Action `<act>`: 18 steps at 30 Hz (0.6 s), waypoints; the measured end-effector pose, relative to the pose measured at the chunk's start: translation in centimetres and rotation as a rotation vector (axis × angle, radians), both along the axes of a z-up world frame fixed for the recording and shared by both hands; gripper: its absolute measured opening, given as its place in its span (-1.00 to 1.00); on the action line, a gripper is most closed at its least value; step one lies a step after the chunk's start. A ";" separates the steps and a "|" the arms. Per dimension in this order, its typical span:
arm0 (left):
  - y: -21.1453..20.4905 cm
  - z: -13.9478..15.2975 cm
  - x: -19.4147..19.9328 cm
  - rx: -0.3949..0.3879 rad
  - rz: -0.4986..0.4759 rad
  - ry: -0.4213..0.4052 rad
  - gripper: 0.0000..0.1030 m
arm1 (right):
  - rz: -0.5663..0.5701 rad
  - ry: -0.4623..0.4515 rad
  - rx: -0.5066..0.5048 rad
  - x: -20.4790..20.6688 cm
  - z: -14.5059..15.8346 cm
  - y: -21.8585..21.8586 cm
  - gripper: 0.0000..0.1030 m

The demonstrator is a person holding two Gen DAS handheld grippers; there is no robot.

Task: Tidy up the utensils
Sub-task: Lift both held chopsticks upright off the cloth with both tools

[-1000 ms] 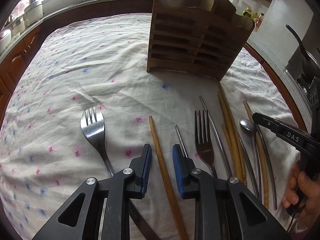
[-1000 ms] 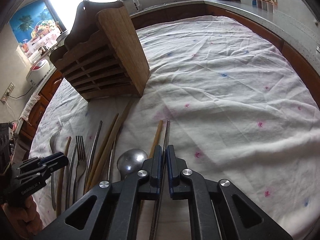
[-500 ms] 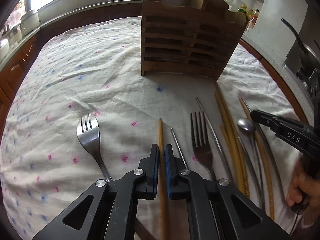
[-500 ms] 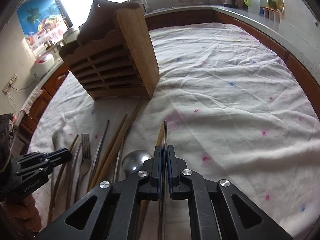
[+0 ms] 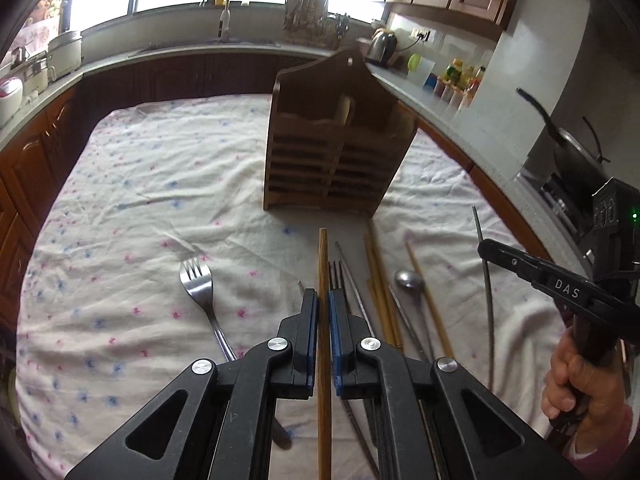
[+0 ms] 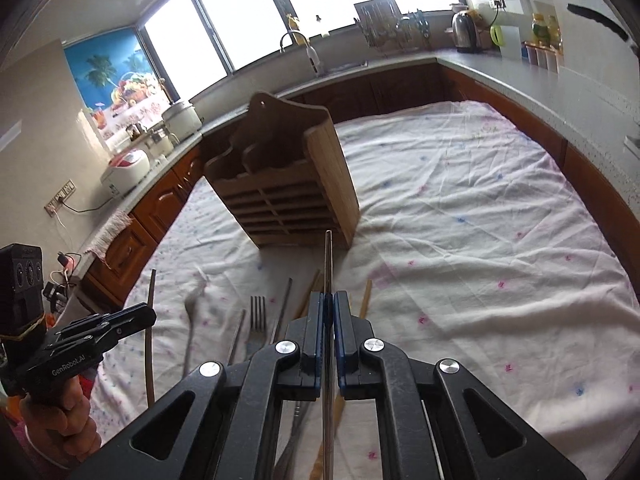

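Observation:
My left gripper (image 5: 323,295) is shut on a wooden chopstick (image 5: 323,256), held off the flowered cloth and pointing toward the wooden utensil holder (image 5: 336,160). My right gripper (image 6: 328,300) is shut on a thin metal chopstick (image 6: 328,260), also raised and aimed at the holder (image 6: 288,196). Each gripper shows in the other's view: the right gripper (image 5: 484,247) with its metal chopstick (image 5: 486,280), the left gripper (image 6: 150,314) with its wooden stick (image 6: 150,344). A lone fork (image 5: 196,276) lies to the left on the cloth. A second fork (image 6: 258,312), a spoon (image 5: 409,280) and several chopsticks (image 5: 380,280) lie between the grippers.
The table carries a white flowered cloth (image 5: 160,184). A kitchen counter (image 5: 432,96) wraps around it, with a sink tap (image 5: 224,20), kettle (image 5: 384,44), bottles and a rice cooker (image 6: 126,168). A wok (image 5: 576,148) sits on the stove at the right.
The left jaws closed on the wooden chopstick. Both grippers then rose with their chopsticks, which now hang above the cloth, and both views tilted up toward the holder.

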State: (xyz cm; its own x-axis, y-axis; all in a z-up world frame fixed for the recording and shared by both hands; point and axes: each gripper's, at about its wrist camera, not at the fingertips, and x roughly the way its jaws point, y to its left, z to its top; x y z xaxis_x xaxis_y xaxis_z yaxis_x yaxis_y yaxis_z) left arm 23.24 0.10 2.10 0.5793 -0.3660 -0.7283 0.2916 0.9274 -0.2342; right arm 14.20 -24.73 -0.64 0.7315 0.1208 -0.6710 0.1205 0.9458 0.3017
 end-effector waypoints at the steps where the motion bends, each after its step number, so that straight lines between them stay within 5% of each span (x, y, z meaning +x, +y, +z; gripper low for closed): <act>1: 0.3 0.6 -0.6 -0.006 0.001 -0.013 -0.92 | 0.002 -0.012 0.006 -0.2 0.5 0.1 -0.90; 18: 3.7 6.9 -5.6 -0.073 0.038 -0.169 -0.92 | 0.014 -0.186 -0.008 -1.9 7.0 0.8 -0.90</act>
